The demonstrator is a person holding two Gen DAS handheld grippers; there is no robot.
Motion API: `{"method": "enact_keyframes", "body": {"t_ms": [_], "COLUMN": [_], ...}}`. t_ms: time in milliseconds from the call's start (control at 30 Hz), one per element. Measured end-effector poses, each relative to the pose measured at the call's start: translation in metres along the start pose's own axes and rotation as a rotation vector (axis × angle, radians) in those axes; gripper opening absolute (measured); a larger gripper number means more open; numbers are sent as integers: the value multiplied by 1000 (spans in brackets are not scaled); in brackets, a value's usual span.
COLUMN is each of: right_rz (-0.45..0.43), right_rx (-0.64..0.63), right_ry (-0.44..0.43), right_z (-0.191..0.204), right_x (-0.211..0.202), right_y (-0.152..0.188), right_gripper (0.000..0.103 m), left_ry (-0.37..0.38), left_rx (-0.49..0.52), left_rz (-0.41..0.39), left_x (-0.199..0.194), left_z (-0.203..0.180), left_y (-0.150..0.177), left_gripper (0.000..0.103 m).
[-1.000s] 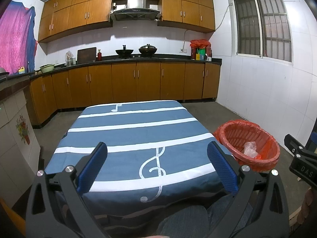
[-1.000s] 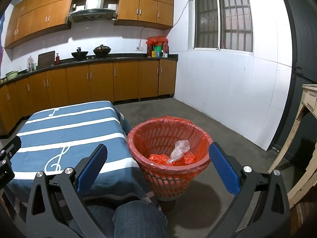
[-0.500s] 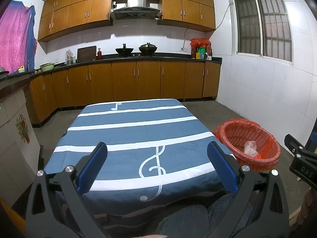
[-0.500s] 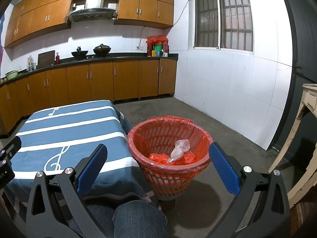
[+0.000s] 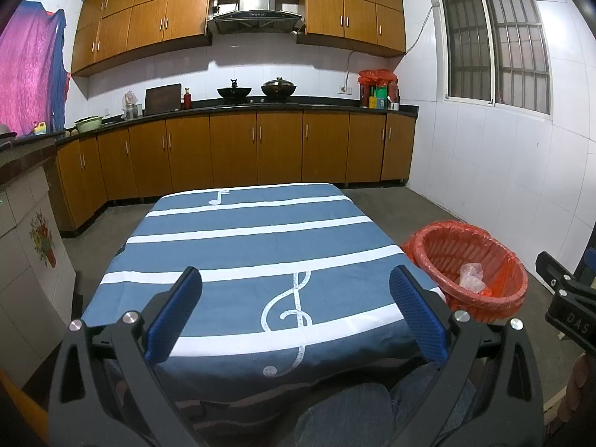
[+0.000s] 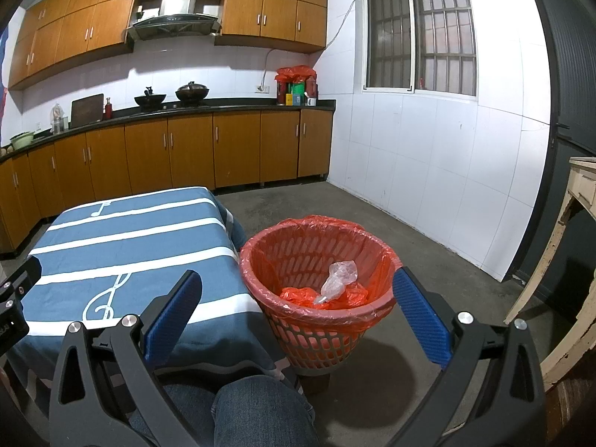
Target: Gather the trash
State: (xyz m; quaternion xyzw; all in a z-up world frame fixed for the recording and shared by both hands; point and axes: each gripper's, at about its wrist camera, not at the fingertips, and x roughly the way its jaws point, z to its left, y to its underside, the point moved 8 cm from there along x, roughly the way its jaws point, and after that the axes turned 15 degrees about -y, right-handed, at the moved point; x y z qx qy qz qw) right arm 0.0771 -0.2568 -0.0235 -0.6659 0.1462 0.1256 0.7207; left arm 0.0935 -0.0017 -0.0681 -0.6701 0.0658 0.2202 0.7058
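Red basket (image 6: 316, 290) at table's (image 5: 253, 246) 3 o'clock holds clear bag (image 6: 337, 279); left gripper (image 5: 294, 316) and right gripper (image 6: 298, 316) spread, empty; "DAS" legible on right gripper

The basket (image 6: 316, 320) is set on the floor just right of the table (image 5: 246, 246) — a crumpled bag (image 6: 337, 281) (plastic) inside; cabinets (image 5: 238, 149) stand far behind.

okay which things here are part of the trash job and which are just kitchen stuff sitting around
Part of the job:
red trash basket
clear plastic bag inside it
left gripper, open
right gripper, open

Just there:
table with the blue striped cloth
two woks
green basin
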Motion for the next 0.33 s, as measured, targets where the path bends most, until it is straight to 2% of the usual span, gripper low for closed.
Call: {"method": "enact_keyframes", "body": {"t_ms": [333], "right_rz": [2], "right_rx": [0], "right_ry": [0], "right_z": [0], "right_x": [0], "right_y": [0], "right_gripper": [101], "left_ry": [3], "left_rx": [2], "left_rz": [7], "left_x": [2], "left_z": [0], "left_y": [-1], "left_gripper": [99]}}
